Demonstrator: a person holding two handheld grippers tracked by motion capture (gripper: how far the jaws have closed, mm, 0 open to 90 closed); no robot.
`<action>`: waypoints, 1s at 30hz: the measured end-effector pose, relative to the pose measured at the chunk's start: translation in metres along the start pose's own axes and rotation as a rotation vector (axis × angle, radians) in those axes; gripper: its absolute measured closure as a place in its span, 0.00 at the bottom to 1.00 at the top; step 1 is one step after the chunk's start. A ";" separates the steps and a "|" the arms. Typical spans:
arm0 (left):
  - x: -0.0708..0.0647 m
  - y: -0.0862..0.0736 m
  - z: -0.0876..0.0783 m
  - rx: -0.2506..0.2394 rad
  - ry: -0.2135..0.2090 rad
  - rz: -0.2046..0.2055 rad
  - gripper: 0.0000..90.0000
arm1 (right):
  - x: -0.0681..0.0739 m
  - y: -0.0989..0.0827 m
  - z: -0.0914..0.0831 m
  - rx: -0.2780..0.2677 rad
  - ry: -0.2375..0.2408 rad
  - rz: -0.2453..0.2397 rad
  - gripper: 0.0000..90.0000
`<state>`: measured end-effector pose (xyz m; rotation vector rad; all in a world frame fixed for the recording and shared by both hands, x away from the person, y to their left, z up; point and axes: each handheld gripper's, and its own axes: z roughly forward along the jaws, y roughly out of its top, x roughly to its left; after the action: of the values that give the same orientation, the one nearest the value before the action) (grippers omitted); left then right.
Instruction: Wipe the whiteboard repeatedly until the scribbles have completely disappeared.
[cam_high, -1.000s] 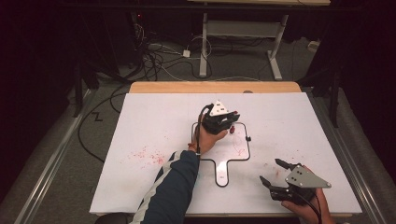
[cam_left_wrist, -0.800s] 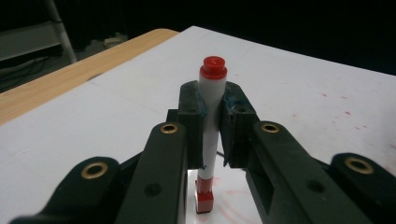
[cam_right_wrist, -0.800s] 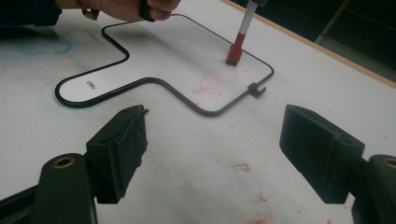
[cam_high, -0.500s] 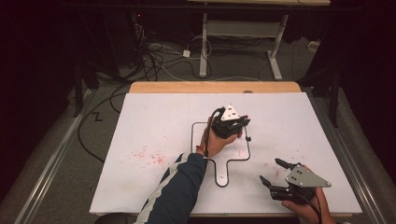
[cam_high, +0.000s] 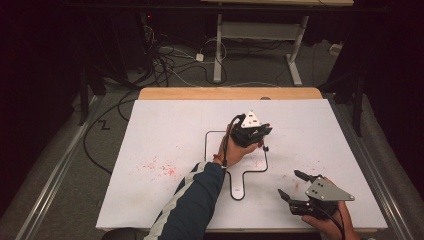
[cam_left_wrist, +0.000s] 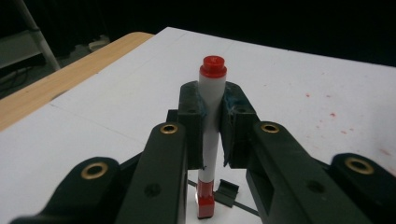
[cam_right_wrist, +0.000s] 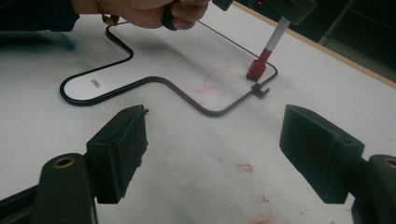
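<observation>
My left gripper (cam_left_wrist: 212, 128) clamps the red marker (cam_left_wrist: 210, 140) upright, tip down at the black outline's (cam_high: 220, 136) 3 o'clock corner, probably for tracing; right gripper (cam_right_wrist: 219, 149) idles unclenched at tabletop (cam_high: 165, 125) 5 o'clock.

Table (cam_high: 150, 93): wooden top, its light brown far edge exposed beyond a large white sheet (cam_high: 165, 130) that covers nearly all the surface. Sheet condition: red marker smears (cam_high: 160, 166) left of centre, further red specks toward the near right corner. Lying flat on the sheet near the centre is a thin black wire outline (cam_high: 239, 172), paddle-shaped, with a rounded tab pointing to the near edge.
</observation>
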<state>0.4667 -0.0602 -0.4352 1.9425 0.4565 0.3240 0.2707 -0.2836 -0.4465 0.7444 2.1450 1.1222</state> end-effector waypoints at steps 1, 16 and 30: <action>0.002 0.000 -0.001 0.004 0.015 0.000 0.87 | 0.000 0.000 0.000 0.001 0.003 0.002 0.27; 0.003 -0.001 -0.013 0.047 0.023 0.022 0.87 | 0.001 0.000 0.001 0.005 0.007 -0.007 0.27; 0.015 -0.016 -0.033 0.006 0.031 -0.056 0.87 | 0.002 -0.001 0.002 0.015 0.013 -0.009 0.27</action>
<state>0.4631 -0.0211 -0.4361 1.9294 0.5320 0.3172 0.2707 -0.2820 -0.4486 0.7353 2.1680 1.1104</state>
